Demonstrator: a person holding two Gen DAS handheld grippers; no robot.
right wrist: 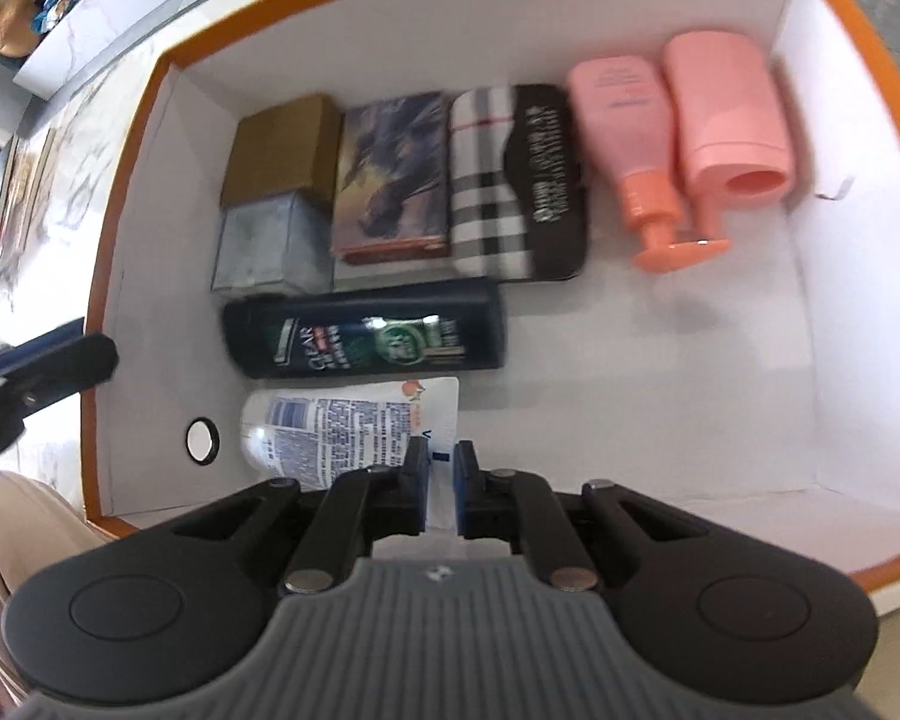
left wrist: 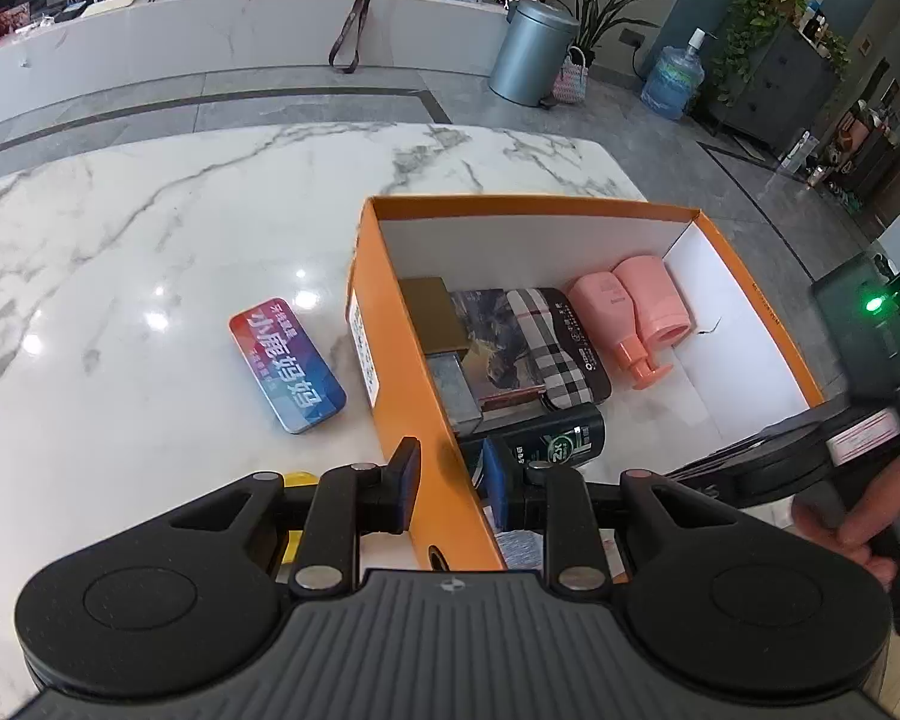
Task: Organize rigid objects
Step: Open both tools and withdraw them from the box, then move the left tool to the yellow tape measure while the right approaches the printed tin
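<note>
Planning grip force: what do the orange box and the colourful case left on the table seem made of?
Orange box: likely matte cardboard; thin walls, white inside, punched hole. Colourful case: probably glossy printed tin, with rounded corners and a pale metallic-looking edge; plastic is possible.

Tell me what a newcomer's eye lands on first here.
The orange box on the marble table, packed along one side, with a pink pump bottle and pink tube lying together. Outside it, a bright red-and-blue tin lies alone on the marble.

The white bottle (right wrist: 354,426) lies half hidden behind the right gripper (right wrist: 441,492); its label print blurs.
</note>
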